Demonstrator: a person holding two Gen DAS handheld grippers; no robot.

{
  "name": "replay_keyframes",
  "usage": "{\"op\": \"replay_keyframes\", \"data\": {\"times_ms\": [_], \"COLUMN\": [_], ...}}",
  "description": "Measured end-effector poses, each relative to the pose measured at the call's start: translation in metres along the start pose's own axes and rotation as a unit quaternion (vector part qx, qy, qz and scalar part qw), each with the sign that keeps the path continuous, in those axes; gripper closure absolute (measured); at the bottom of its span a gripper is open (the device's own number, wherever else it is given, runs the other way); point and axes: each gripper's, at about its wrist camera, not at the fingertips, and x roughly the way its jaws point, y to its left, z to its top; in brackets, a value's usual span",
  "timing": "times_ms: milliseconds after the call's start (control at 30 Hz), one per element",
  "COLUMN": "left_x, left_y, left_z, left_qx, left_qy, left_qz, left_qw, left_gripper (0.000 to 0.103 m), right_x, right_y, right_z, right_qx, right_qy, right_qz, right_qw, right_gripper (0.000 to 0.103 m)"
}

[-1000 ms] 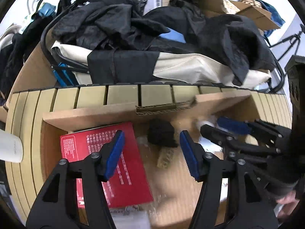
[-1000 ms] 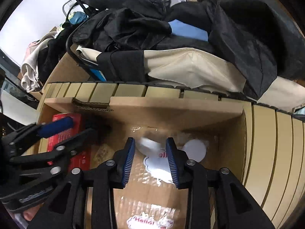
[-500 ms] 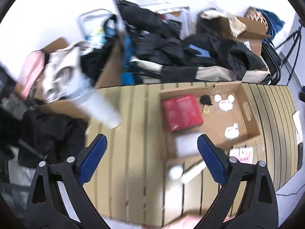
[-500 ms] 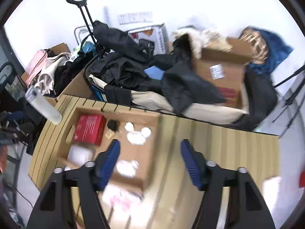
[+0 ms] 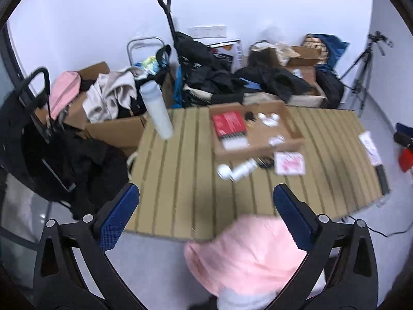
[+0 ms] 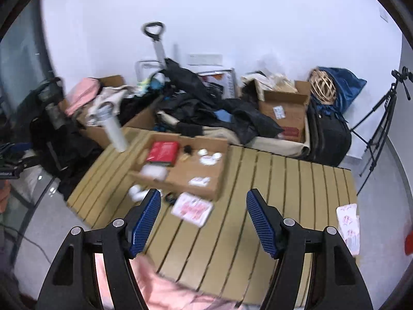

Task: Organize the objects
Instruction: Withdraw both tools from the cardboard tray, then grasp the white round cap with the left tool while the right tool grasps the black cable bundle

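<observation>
An open cardboard box (image 5: pixel 284 118) (image 6: pixel 219 170) sits on the slatted table (image 5: pixel 180 180) (image 6: pixel 284 193). In it lie a red booklet (image 5: pixel 228 124) (image 6: pixel 163 152), a small black object (image 5: pixel 249 115) (image 6: pixel 188 150) and several white pieces (image 5: pixel 268 120) (image 6: pixel 209 157). In front of the box lie a white bottle (image 5: pixel 236 171) (image 6: pixel 138 192) and a pink-printed packet (image 5: pixel 289 162) (image 6: pixel 192 208). My left gripper (image 5: pixel 205 215) and right gripper (image 6: pixel 204 218) are both open and empty, held back well above the table's near edge.
A tall white tumbler (image 5: pixel 157 111) (image 6: pixel 113 129) stands at the table's left edge. Dark clothes (image 5: pixel 219 77), cardboard boxes (image 6: pixel 284 108), a trolley (image 5: pixel 167 25) and a tripod (image 6: pixel 382 118) crowd the floor behind. Pink cloth (image 5: pixel 245 253) is close below the grippers. White packets (image 6: pixel 348 224) lie at the table's right edge.
Both grippers pulled back and up from inside the box to far above the table. The right jaws, narrow a second ago, have opened wide.
</observation>
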Motion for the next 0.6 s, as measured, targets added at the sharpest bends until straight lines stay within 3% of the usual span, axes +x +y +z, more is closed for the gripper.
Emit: {"op": "replay_keyframes", "data": {"times_ms": [133,200,400,500,600], "left_x": [-0.034,-0.047,-0.055,-0.033,-0.025], "left_y": [-0.009,-0.012,-0.018,-0.03,-0.032], "left_z": [-0.065,-0.103,-0.211,-0.228,-0.227], "left_qx": [0.006,-0.005,-0.059,-0.046,-0.047], "left_qy": [-0.036,-0.053,-0.105,-0.074,-0.068], "left_qz": [-0.004,-0.017,-0.03,-0.036,-0.029], "left_qw": [0.9993,0.9984,0.9923,0.9956,0.9962], "left_gripper": [0.0,0.0,0.0,0.0,0.0], "right_x": [-0.043,-0.057,-0.064,-0.049,-0.045], "right_y": [0.035,0.052,0.087,0.09,0.095], "right_z": [-0.065,-0.105,-0.214,-0.236,-0.235], "right_qx": [-0.018,-0.02,0.018,0.048,0.034], "right_qy": [-0.036,-0.047,-0.066,-0.045,-0.047], "right_qz": [0.034,0.039,0.033,0.078,0.061], "right_qw": [0.999,0.998,0.997,0.995,0.996], "right_gripper": [0.03,0.02,0.02,0.02,0.02]}}
